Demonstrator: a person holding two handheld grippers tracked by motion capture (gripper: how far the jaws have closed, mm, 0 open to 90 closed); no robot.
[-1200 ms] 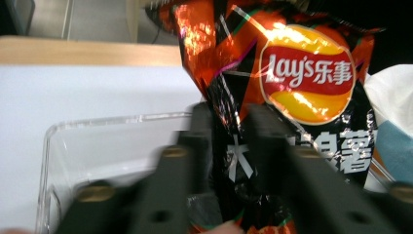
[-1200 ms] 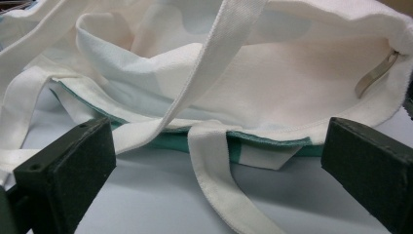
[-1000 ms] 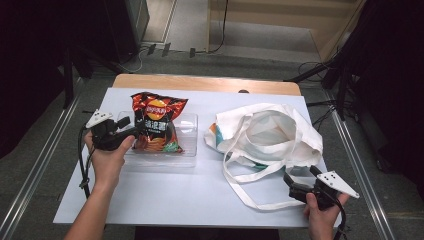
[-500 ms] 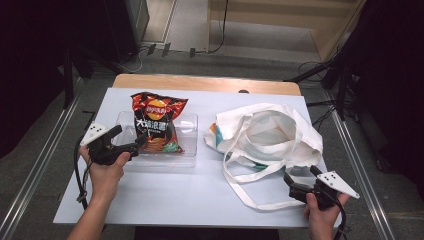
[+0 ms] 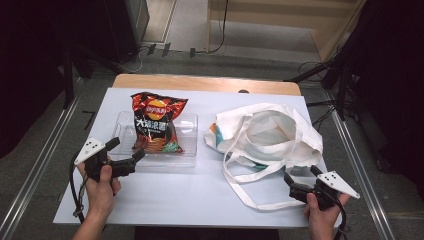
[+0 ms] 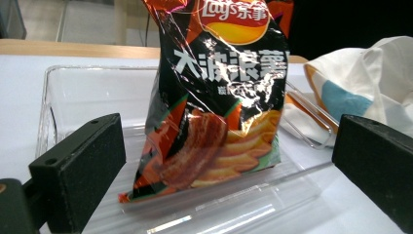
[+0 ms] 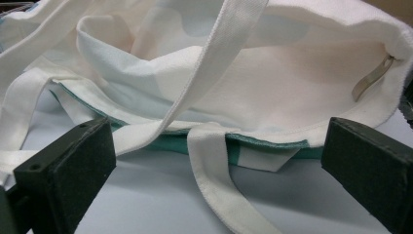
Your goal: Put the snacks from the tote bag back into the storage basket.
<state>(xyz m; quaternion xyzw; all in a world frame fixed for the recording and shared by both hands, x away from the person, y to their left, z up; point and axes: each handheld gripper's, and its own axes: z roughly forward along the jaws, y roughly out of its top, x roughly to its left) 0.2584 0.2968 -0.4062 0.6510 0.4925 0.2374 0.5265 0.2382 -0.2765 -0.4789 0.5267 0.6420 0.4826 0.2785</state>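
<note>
A red and black bag of crisps [image 5: 156, 122] lies in a clear plastic tray [image 5: 185, 161] at the table's left, its top leaning on the far rim. My left gripper [image 5: 127, 150] sits just off the tray's near left corner. Its jaws have just been opening and now stand open with nothing between them. In the left gripper view the crisps bag [image 6: 219, 112] lies ahead of the left gripper [image 6: 229, 163], apart from both pads. A white tote bag [image 5: 272, 132] lies open at the right. My right gripper [image 5: 301, 177] is open near its straps [image 7: 214, 170], which lie between the jaws untouched.
The tote bag's long straps [image 5: 250, 197] loop across the white table top [image 5: 190, 200] toward the near edge. A wooden strip [image 5: 200, 82] runs along the table's far side. Metal rails [image 5: 45, 155] flank the table on both sides.
My left gripper has drawn back from the crisps bag toward the near left, off the tray, with its jaws wider apart. The bag stays in the tray. The right hand has kept still.
</note>
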